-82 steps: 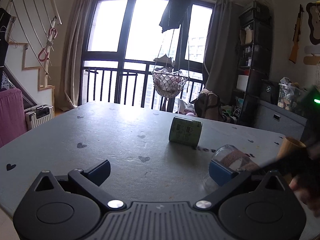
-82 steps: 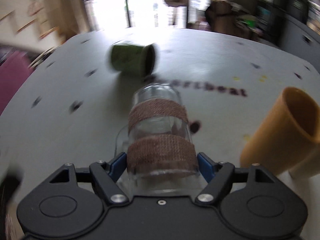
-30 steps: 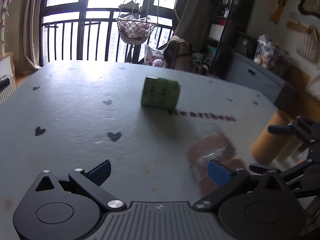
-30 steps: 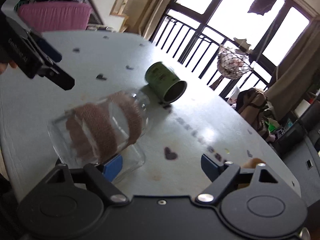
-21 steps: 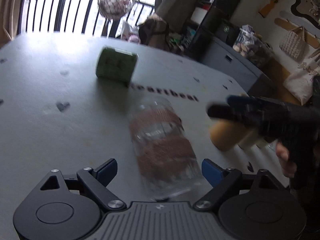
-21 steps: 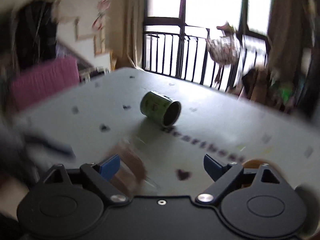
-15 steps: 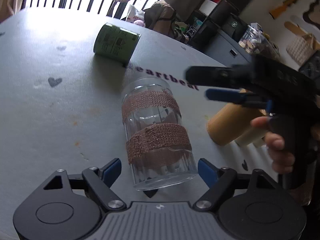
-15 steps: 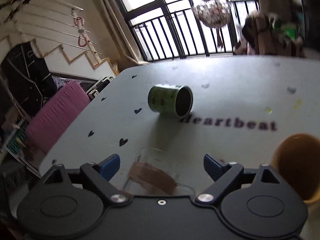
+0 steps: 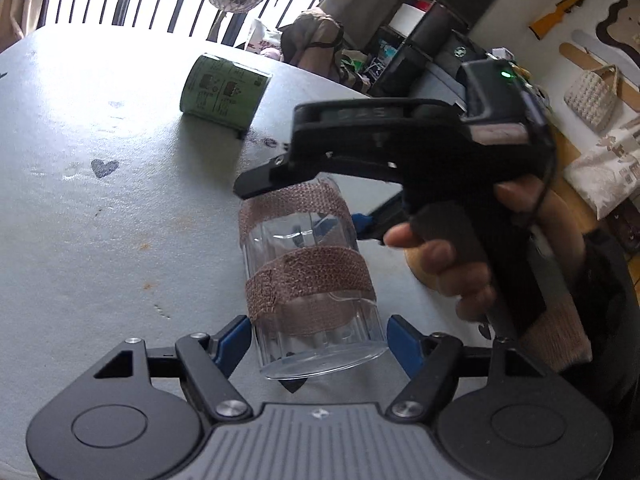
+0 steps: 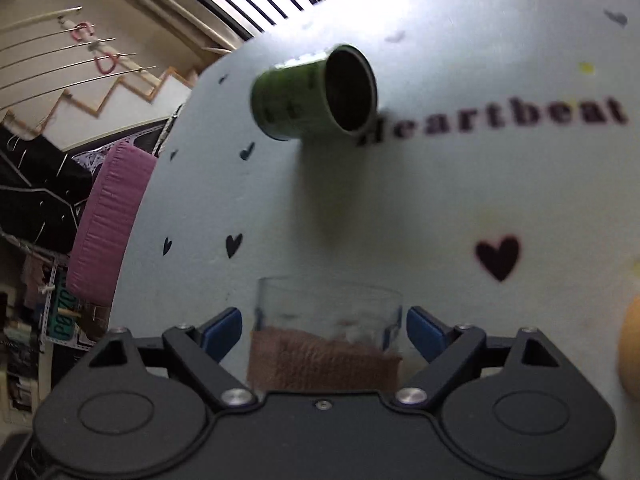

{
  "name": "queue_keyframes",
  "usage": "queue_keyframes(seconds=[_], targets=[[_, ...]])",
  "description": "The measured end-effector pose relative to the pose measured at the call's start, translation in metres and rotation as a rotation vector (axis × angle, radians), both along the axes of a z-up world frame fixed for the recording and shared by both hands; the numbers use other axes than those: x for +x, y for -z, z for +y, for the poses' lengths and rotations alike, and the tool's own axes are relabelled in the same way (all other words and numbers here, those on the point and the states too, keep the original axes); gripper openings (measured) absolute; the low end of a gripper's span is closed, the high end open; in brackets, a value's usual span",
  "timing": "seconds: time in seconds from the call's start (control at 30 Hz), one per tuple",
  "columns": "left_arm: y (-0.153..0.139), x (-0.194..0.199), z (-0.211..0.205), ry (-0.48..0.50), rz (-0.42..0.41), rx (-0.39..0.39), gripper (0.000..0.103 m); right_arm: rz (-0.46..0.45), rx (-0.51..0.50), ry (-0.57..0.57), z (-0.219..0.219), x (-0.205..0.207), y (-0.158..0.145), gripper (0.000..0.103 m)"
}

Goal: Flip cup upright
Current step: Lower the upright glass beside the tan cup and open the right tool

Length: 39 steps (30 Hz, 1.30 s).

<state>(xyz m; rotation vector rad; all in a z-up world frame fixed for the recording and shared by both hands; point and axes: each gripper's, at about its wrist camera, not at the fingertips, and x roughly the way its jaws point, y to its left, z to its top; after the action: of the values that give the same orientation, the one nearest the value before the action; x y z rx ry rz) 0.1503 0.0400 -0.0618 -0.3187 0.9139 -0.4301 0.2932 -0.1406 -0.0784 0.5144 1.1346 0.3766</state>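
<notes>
Two sets of blue fingertips frame one glass. Your left gripper [image 9: 318, 338] is spread wide, its pads flanking the thick end of the clear glass cup [image 9: 308, 280], which lies on its side on the pale tablecloth [image 9: 100, 220]; neither pad clearly touches it. Your right gripper [image 10: 324, 330] is spread about as wide, pads either side of the cup's [image 10: 326, 340] other end with a small gap each side, nothing clamped. Two brown fabric bands wrap the glass. Beyond it a green tin [image 9: 224, 91] lies on its side beside the printed word "Heartbeat" [image 10: 496, 118], and an orange cup [image 10: 629, 354] sits at the right edge.
</notes>
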Motion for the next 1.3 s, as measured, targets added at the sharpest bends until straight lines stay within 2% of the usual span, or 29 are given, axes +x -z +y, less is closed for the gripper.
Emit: queue_keyframes(seconds=[0.03, 0.13, 0.33, 0.43, 0.6, 0.8, 0.83, 0.97, 1.07, 1.13, 1.23, 1.27, 1.3], targets=[[0.0, -0.002, -0.001, 0.006, -0.006, 0.005, 0.075, 0.004, 0.007, -0.005, -0.001, 0.001, 0.001, 0.079], [-0.002, -0.005, -0.005, 0.029, -0.044, 0.035, 0.075, -0.048, -0.01, -0.038, 0.0, -0.005, -0.007, 0.079], [0.005, -0.004, -0.031, 0.068, -0.157, 0.149, 0.072, -0.341, -0.161, -0.165, 0.013, -0.038, -0.056, 0.078], [0.013, 0.003, -0.045, 0.065, -0.199, 0.178, 0.071, -0.437, -0.23, -0.228, 0.016, -0.056, -0.074, 0.077], [0.026, 0.017, -0.069, 0.064, -0.266, 0.216, 0.071, -0.522, -0.348, -0.279, 0.01, -0.075, -0.086, 0.078], [0.04, 0.031, -0.097, 0.046, -0.343, 0.251, 0.072, -0.557, -0.437, -0.306, -0.004, -0.08, -0.09, 0.078], [0.041, 0.033, -0.099, 0.04, -0.349, 0.242, 0.072, -0.56, -0.442, -0.307, -0.007, -0.079, -0.09, 0.078], [0.042, 0.036, -0.095, 0.054, -0.343, 0.181, 0.084, -0.553, -0.416, -0.311, -0.021, -0.074, -0.09, 0.078], [0.041, 0.038, -0.08, 0.075, -0.326, 0.1, 0.084, -0.555, -0.404, -0.329, -0.028, -0.072, -0.089, 0.078], [0.041, 0.038, -0.073, 0.07, -0.35, 0.075, 0.084, -0.559, -0.411, -0.339, -0.03, -0.07, -0.088, 0.078], [0.038, 0.036, -0.063, 0.059, -0.387, 0.016, 0.078, -0.564, -0.399, -0.352, -0.033, -0.068, -0.087, 0.077], [0.037, 0.034, -0.063, 0.059, -0.393, 0.002, 0.071, -0.564, -0.396, -0.351, -0.034, -0.068, -0.087, 0.077], [0.036, 0.036, -0.064, 0.064, -0.398, -0.003, 0.068, -0.565, -0.396, -0.348, -0.034, -0.068, -0.087, 0.077]])
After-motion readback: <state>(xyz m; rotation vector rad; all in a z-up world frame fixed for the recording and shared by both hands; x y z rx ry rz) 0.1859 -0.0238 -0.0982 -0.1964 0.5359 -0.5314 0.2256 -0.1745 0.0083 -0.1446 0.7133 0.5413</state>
